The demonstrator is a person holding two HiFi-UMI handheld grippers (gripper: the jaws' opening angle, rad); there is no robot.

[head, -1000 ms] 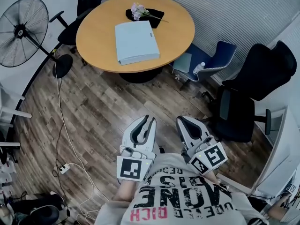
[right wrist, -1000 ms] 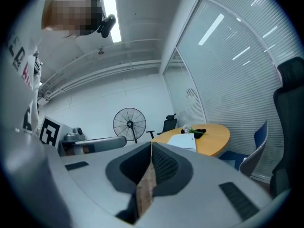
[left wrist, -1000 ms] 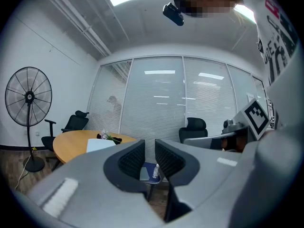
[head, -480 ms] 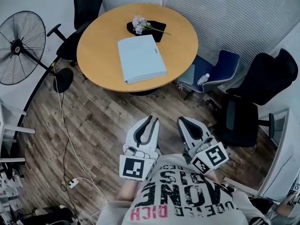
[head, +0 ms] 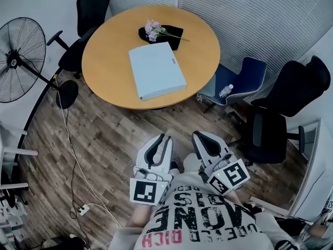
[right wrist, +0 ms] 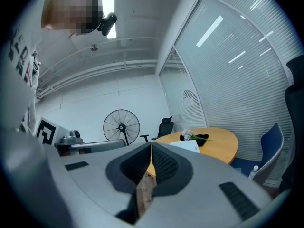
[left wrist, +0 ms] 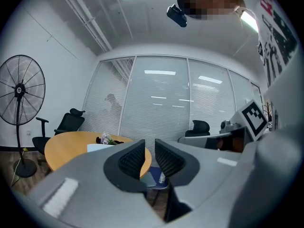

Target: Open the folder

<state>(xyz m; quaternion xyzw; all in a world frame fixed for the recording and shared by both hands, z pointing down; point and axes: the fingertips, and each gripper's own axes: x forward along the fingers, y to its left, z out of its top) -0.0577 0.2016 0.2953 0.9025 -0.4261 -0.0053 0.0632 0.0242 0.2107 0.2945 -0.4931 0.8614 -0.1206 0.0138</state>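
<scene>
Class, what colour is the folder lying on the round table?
The folder is pale blue; the head view shows it best.

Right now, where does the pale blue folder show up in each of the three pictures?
Head view: folder lies flat on the round table, upper middle.
Left gripper view: thin pale sliver on the table, low left of centre.
Right gripper view: small pale shape, just right of centre.
Shared landmark: the standing fan.
</scene>
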